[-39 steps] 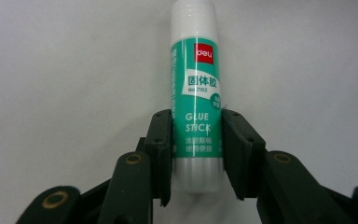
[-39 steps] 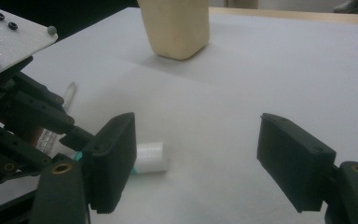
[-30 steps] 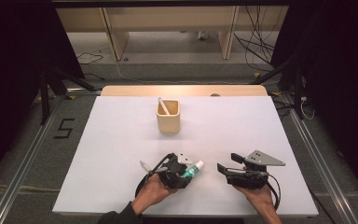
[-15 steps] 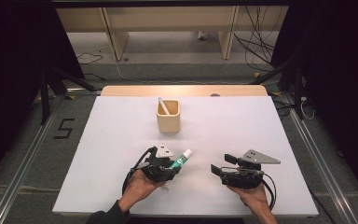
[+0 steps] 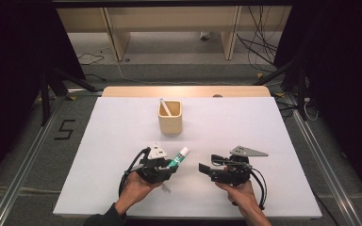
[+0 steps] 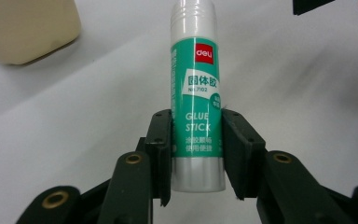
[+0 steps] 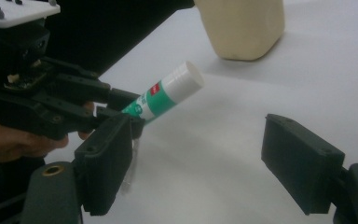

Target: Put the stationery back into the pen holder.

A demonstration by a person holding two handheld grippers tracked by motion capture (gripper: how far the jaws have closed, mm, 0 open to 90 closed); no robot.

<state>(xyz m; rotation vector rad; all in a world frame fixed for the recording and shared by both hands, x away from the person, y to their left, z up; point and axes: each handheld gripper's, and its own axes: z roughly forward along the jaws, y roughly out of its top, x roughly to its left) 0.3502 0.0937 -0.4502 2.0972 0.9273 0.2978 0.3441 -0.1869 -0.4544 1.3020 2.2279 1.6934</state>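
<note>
- High view: left gripper [image 5: 169, 165] holds a green-and-white glue stick [image 5: 178, 157] near the table's [image 5: 99, 141] near edge, cap aimed far-right. Right gripper [image 5: 206, 168] sits just right of it, apart. Beige cup [image 5: 170, 117] stands farther back.
- Left gripper view: jaws clamp the glue stick's [image 6: 196, 116] lower barrel.
- Right gripper view: jaws stand wide, nothing between them; glue stick [image 7: 165, 93] lies beyond.

Cut off by the top edge in the left gripper view: cream holder [image 6: 25, 28]. Hidden inside the holder: lower end of white stick [image 5: 165, 107].
</note>
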